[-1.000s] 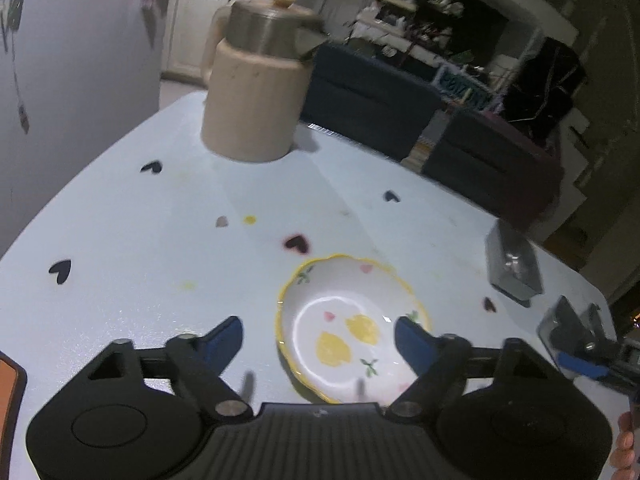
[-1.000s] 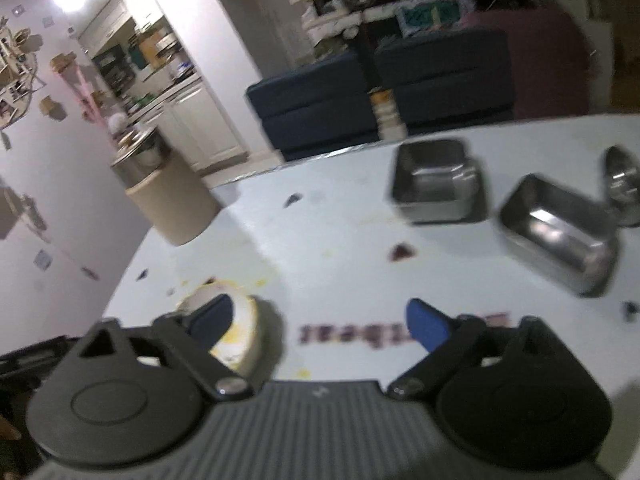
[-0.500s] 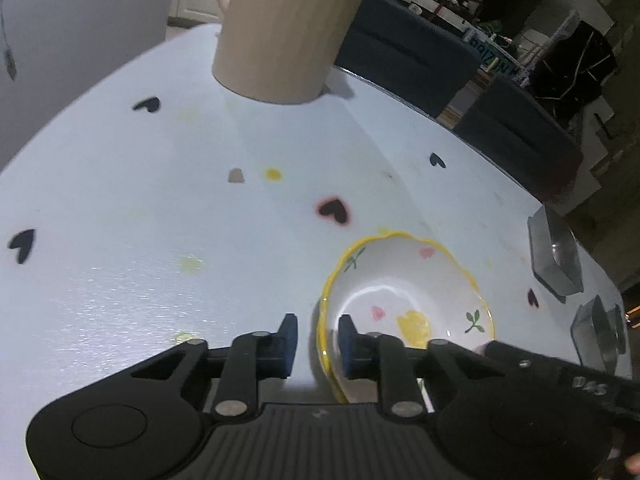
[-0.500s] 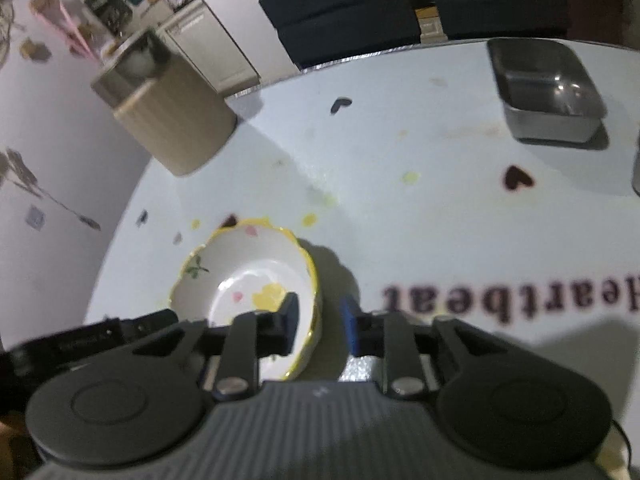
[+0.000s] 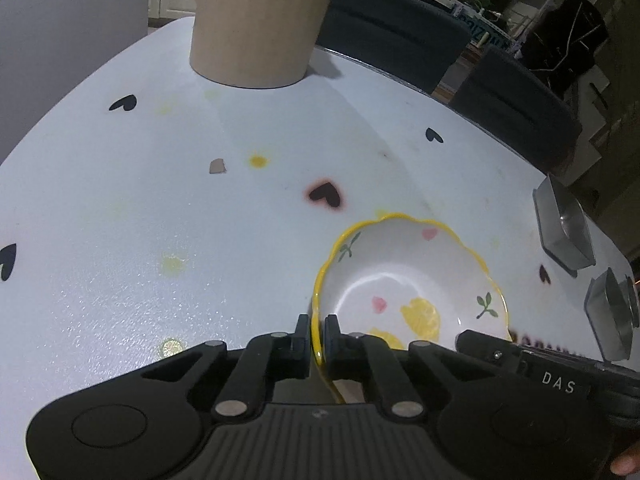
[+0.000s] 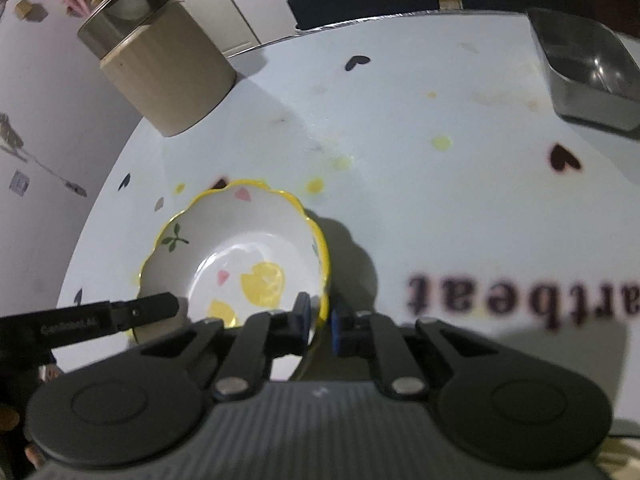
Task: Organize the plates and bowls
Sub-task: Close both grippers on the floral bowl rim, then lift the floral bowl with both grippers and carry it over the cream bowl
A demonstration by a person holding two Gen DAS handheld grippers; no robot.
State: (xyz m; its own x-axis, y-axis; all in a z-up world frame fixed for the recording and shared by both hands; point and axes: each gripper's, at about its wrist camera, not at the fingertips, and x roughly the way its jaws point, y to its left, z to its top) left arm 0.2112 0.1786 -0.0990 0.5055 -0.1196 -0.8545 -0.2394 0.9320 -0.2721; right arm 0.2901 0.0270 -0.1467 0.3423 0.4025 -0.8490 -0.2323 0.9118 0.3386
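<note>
Between both grippers: bowl (image 5: 404, 280). Left gripper (image 5: 317, 334) clamps its left rim, right gripper (image 6: 320, 312) just closed, pinching right rim.

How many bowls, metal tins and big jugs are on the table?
Bowls: 1, the flowery bowl.
Metal tins: 2, tin and tin.
Jugs: 1, the beige jug.
Total: 4, all on the table.
</note>
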